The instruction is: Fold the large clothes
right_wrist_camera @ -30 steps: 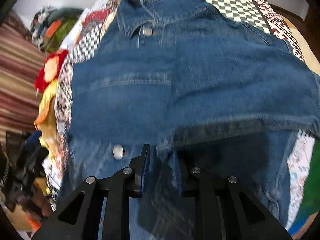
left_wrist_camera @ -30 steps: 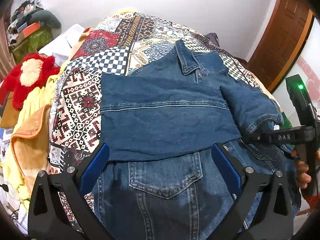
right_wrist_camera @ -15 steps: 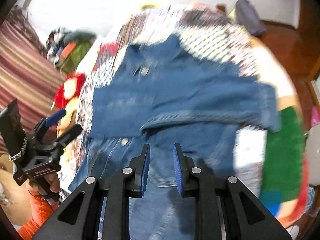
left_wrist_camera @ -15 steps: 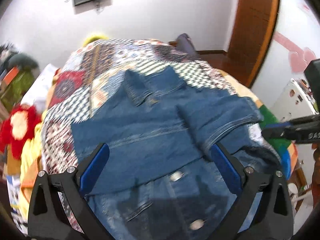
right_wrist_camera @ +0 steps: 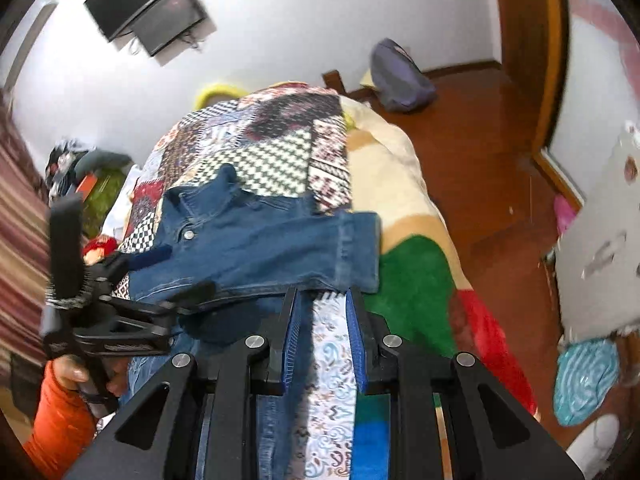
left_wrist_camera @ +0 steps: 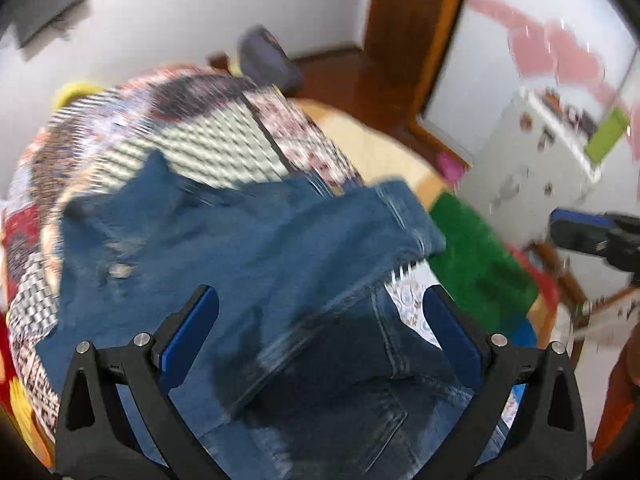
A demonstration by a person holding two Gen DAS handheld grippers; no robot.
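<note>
1. Blue denim jacket (left_wrist_camera: 224, 248) lies on the bed, over the patchwork quilt (left_wrist_camera: 224, 136); collar toward the far end, one sleeve laid across the chest with its cuff (right_wrist_camera: 356, 248) reaching the bed's right side.
2. Left gripper (left_wrist_camera: 316, 328): fingers spread wide, nothing between them, hovering above the jacket's lower half. Released.
3. Right gripper (right_wrist_camera: 322, 336): blue pads with a narrow gap, over the pale paisley patch (right_wrist_camera: 332, 356) just beside the jacket hem. No cloth visibly caught between them; I read it as parted and empty.
4. Step in hand, as I judge it: between folds. Sleeve is in; body not yet folded up.
5. Next move likely calls for both grippers to drop to the hem corners, pinch denim only, not quilt, and carry the hem toward the collar evenly.
6. Hard to make out: left view is motion-blurred, so seams and buttons smear. The hem nearest the cameras is hidden behind gripper frames. The other sleeve cannot be located.
</note>
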